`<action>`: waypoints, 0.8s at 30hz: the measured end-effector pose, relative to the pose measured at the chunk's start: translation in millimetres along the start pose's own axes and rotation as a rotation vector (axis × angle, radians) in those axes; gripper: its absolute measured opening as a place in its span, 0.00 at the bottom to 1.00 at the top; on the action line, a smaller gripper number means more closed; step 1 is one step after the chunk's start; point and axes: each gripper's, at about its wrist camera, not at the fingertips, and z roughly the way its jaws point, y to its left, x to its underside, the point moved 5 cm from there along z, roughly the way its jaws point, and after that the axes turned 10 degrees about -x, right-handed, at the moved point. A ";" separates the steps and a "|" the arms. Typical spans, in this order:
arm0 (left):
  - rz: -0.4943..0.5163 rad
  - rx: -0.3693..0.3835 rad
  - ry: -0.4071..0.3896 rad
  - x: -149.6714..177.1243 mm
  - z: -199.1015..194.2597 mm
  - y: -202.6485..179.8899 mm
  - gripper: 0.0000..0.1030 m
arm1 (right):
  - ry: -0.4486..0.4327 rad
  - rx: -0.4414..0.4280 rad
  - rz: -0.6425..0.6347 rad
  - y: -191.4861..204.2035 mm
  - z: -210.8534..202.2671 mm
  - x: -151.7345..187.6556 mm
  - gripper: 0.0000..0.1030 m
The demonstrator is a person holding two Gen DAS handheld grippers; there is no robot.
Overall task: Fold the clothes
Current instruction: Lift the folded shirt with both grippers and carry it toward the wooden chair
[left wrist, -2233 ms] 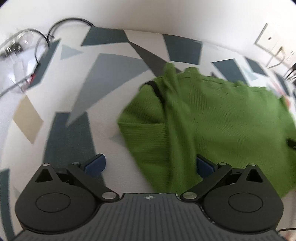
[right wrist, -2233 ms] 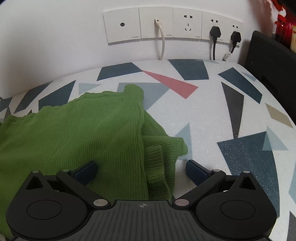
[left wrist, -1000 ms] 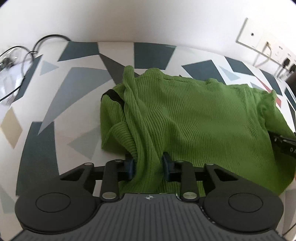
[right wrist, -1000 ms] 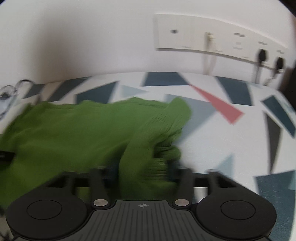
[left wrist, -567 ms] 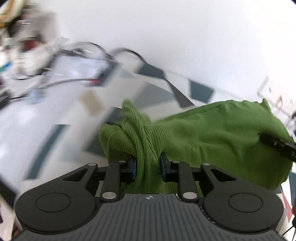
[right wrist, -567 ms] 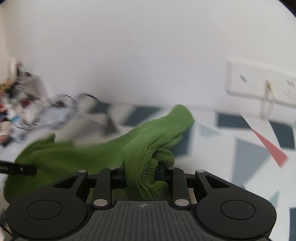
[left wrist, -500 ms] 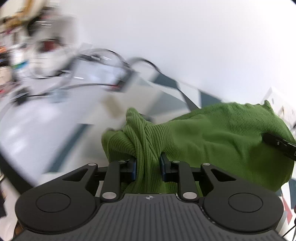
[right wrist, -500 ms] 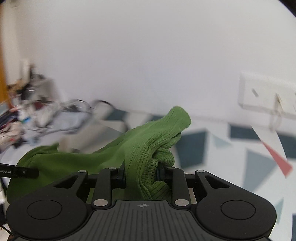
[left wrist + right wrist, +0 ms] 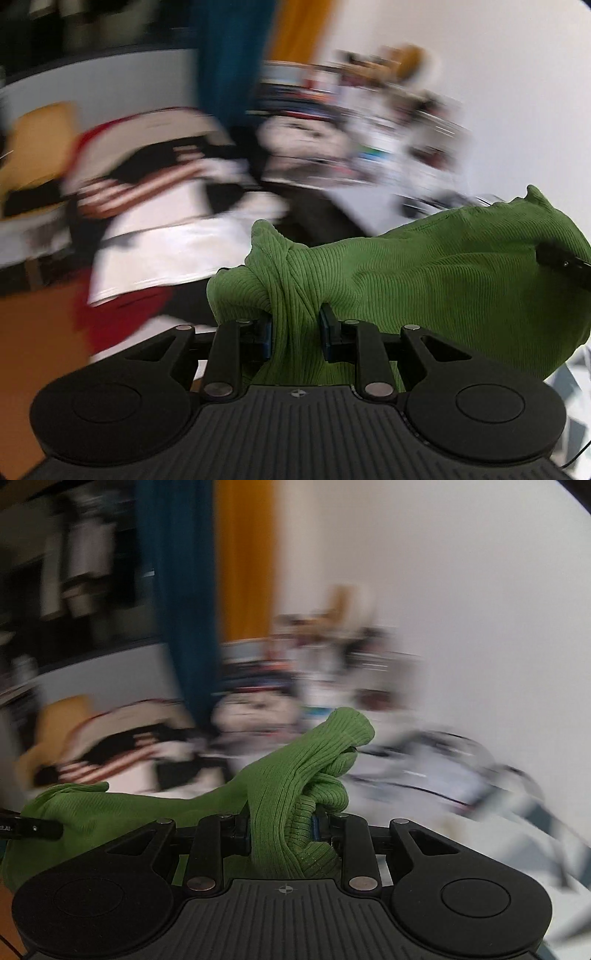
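Gripping hard: left tongs (image 9: 294, 334) pinched on a bunched fold of the green ribbed sweater (image 9: 443, 280), right tongs (image 9: 282, 829) clamped on another bunch of the same knit. Stretched between both sets of tongs, held up in the air. Behind, only blur: white wall (image 9: 461, 590), cluttered shelving (image 9: 369, 122).

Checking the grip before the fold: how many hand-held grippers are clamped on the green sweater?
2. The left hand-held gripper pinches a bunched end of the green sweater; the right hand-held gripper pinches the opposite bunched end.
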 end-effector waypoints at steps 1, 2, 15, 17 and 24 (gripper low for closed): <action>-0.037 -0.042 -0.002 0.2 -3.9 22.4 0.23 | 0.011 -0.051 -0.024 20.8 17.7 -6.4 0.23; -0.072 -0.079 -0.004 0.4 -6.5 42.5 0.23 | 0.024 -0.101 -0.044 39.3 35.1 -12.1 0.23; -0.312 -0.375 0.035 -25.8 42.7 175.3 0.23 | 0.129 -0.513 -0.183 180.2 218.9 -62.1 0.23; -0.348 -0.391 0.046 -33.7 56.6 185.1 0.23 | 0.140 -0.543 -0.188 190.8 247.7 -69.9 0.23; -0.471 -0.452 0.060 -49.6 82.4 232.1 0.23 | 0.163 -0.645 -0.249 229.9 334.2 -99.1 0.23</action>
